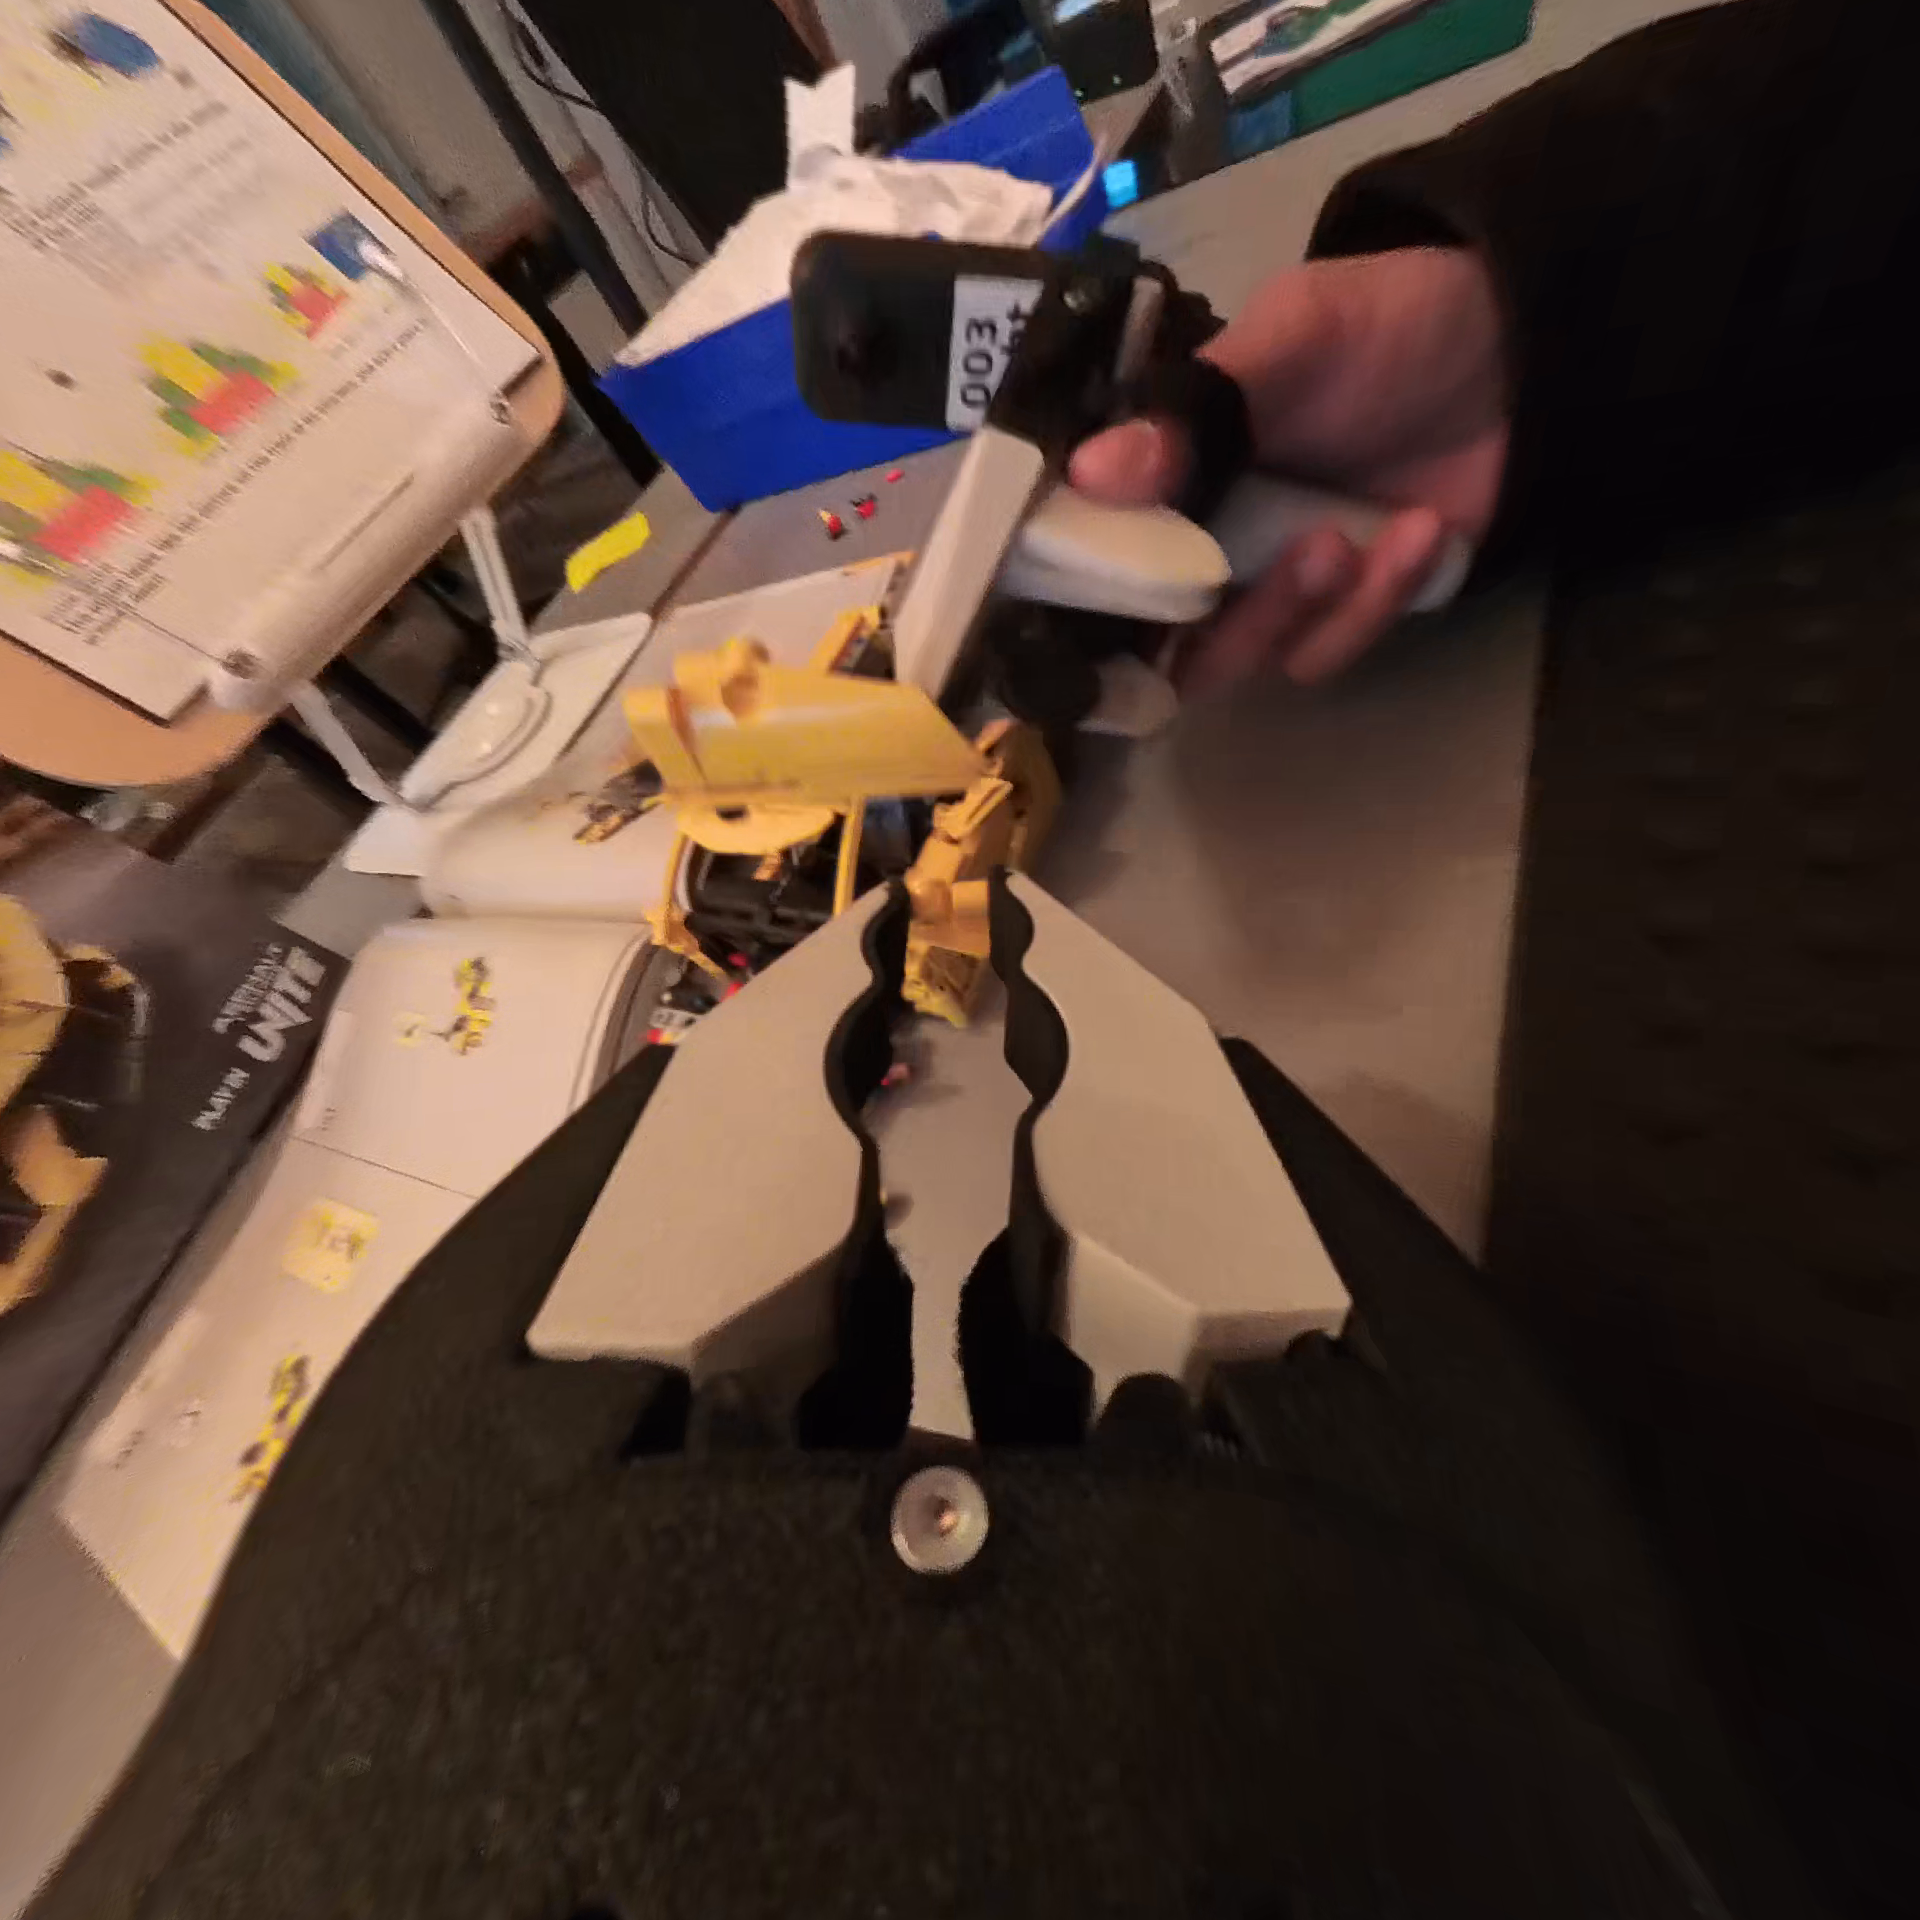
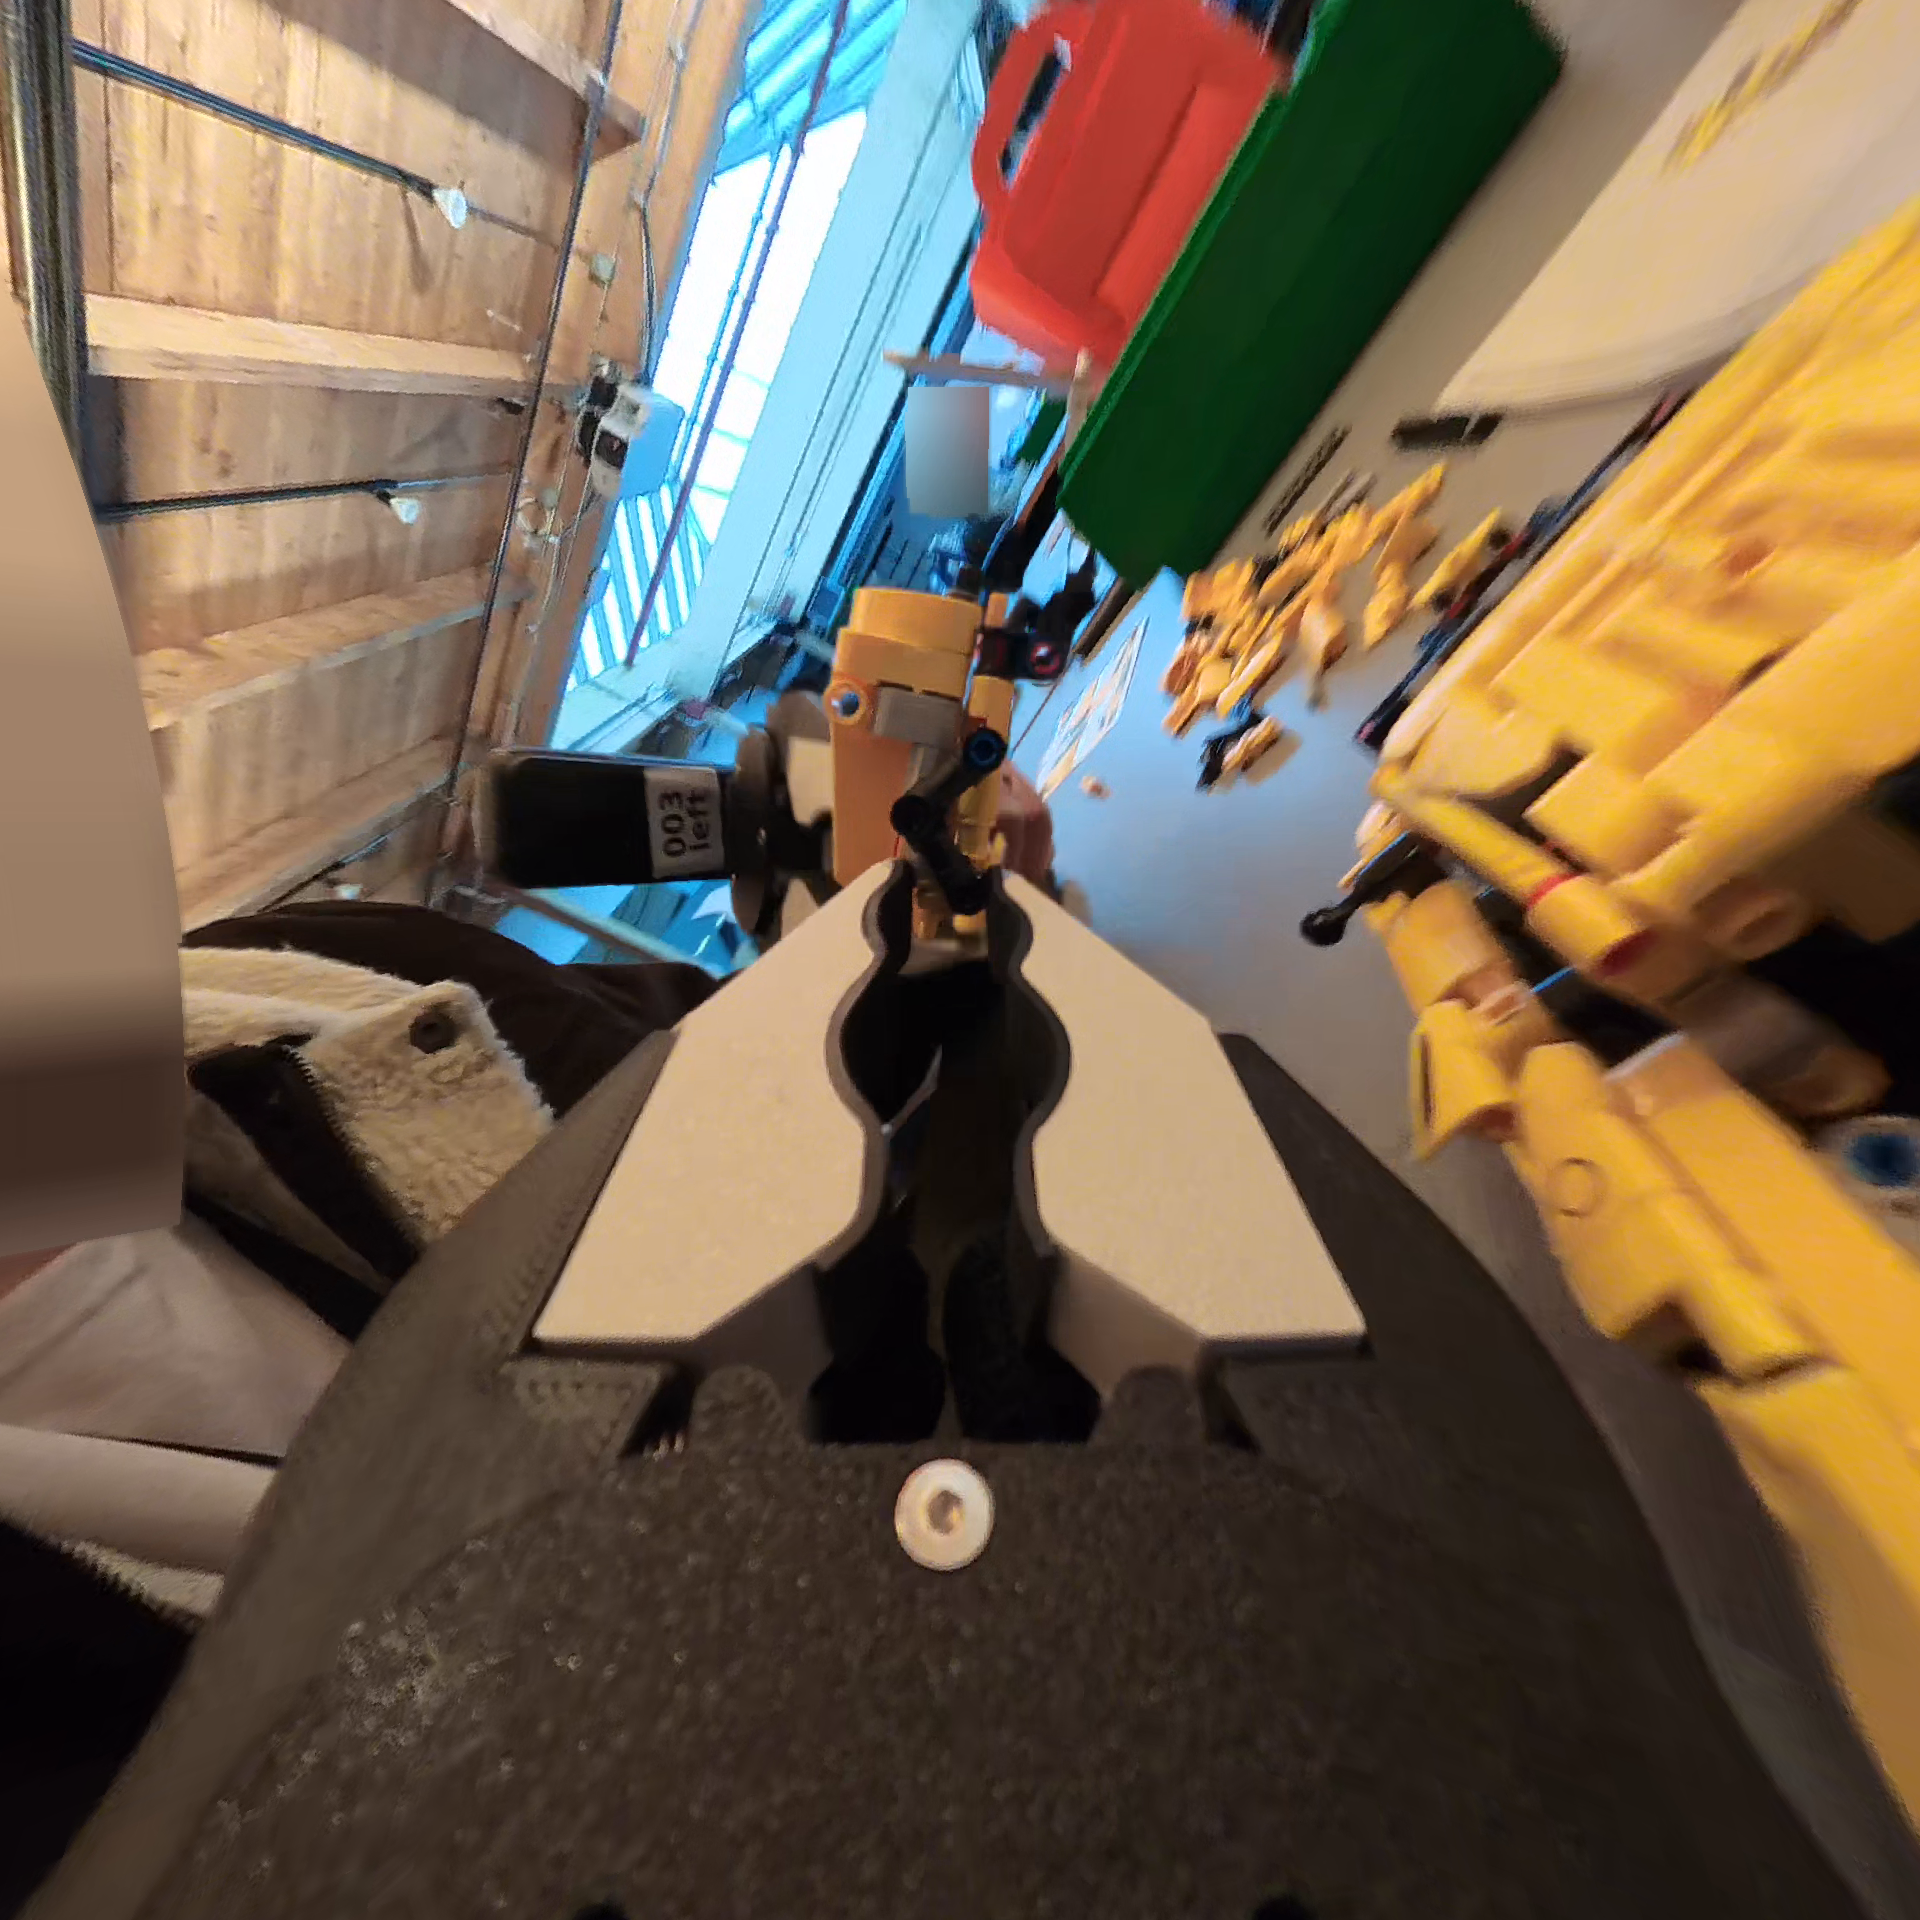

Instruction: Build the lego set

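Note:
A yellow lego model (image 1: 810,748) stands on the grey table. My left gripper (image 1: 945,909) is shut on a yellow limb piece (image 1: 940,961) that sticks out of the model's near side. My right gripper (image 1: 977,582), held by a hand, reaches the model from above right. In the right wrist view my right gripper (image 2: 945,883) is shut on a yellow sub-assembly (image 2: 904,727) with black links (image 2: 935,831). The left gripper's camera (image 2: 613,821) shows just beyond it. The big yellow body (image 2: 1662,831) fills the right side, blurred.
A picture sheet on a stand (image 1: 208,364) rises at the left. A blue bin with paper (image 1: 862,343) sits behind the model. White booklets (image 1: 468,1039) and a dark box (image 1: 104,1091) lie near left. Loose yellow pieces (image 2: 1320,592), a green box (image 2: 1299,260) and a red bin (image 2: 1112,177) lie beyond.

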Available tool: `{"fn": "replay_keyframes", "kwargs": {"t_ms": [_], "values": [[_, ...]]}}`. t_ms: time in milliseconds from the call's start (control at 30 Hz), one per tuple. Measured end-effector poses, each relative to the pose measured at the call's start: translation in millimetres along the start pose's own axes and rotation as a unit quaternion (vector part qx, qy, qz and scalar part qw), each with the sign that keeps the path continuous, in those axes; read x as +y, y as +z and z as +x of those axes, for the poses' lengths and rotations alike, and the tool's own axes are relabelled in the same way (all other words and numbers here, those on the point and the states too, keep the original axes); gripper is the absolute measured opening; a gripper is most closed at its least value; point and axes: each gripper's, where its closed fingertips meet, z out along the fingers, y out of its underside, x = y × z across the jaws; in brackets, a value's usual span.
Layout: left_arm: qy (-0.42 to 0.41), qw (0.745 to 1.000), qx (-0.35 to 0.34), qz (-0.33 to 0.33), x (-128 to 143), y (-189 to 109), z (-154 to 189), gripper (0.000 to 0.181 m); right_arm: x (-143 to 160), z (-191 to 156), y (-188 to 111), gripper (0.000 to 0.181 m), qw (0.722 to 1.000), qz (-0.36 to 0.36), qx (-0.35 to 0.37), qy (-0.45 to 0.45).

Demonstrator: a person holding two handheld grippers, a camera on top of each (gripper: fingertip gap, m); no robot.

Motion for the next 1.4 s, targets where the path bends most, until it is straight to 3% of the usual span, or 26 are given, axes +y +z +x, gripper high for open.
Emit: {"fn": "replay_keyframes", "kwargs": {"t_ms": [133, 367, 733, 1067, 1400], "values": [[0.002, 0.999, -0.031, -0.01, 8.4, 7.6, -4.2, 0.015, 12.7, 8.8, 10.8, 0.013, 1.0, -0.022, 0.009, 0.016], [-0.036, 0.999, -0.012, -0.002, 6.6, 5.6, 0.5, 0.015, 14.0, 11.9, 12.4, 0.012, 0.999, -0.017, -0.001, 0.038], [-0.027, 1.0, -0.004, -0.01, 10.1, 6.3, 5.3, 0.015, 18.7, 14.9, 15.7, 0.013, 0.999, -0.034, 0.004, 0.039], [-0.061, 0.997, -0.008, 0.053, -12.3, -1.3, 0.4, 0.014, 12.2, -5.7, 14.5, 0.013, 0.992, -0.008, -0.083, 0.099], [-0.05, 0.998, -0.017, 0.045, -10.1, 0.3, -1.4, 0.014, 10.3, -3.9, 15.1, 0.013, 0.997, 0.002, -0.051, 0.062]]}}
